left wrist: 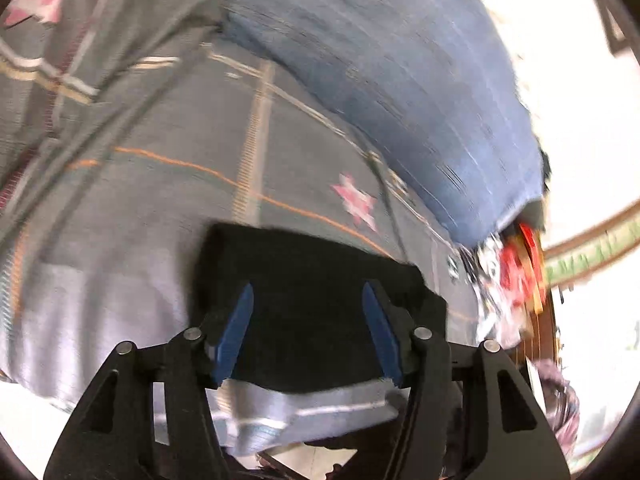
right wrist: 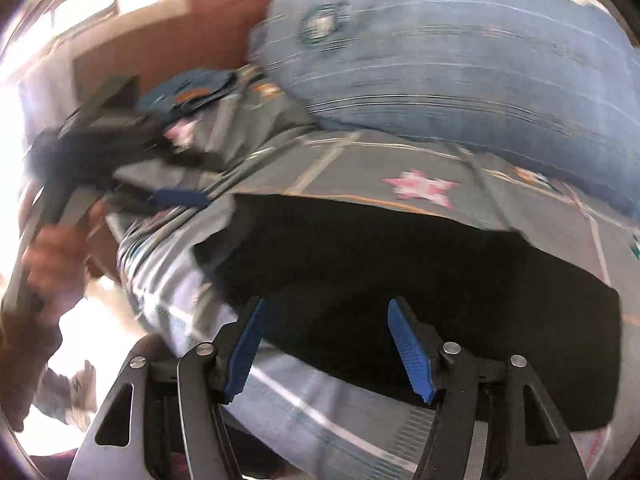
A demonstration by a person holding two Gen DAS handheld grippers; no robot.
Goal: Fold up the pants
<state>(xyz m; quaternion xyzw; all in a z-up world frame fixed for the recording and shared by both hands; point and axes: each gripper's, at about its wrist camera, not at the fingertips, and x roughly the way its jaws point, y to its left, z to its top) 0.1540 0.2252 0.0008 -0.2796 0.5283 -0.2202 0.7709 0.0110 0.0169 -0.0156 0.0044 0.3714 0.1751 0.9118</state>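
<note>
The black pants (left wrist: pixel 316 304), folded into a flat dark rectangle of soft fabric, lie on a grey bedspread patterned with thin orange and cream lines and pink stars (left wrist: pixel 160 184), near its lower edge. In the left wrist view the left gripper (left wrist: pixel 308 300) hangs over the near part of the pants with its blue-padded fingers (left wrist: pixel 236 328) spread wide apart, nothing caught between them. In the right wrist view the right gripper (right wrist: pixel 326 316) is likewise wide open above the near edge of the pants (right wrist: pixel 420 280), empty; whether its tips touch the cloth cannot be told through the blur. Beyond the pants, on the far right side of the bed, rests a large blue pillow with fine pale stripes (left wrist: pixel 400 80). At the far left of the right wrist view the left gripper (right wrist: pixel 176 198) appears, blurred, held in the person's hand (right wrist: pixel 56 260).
</note>
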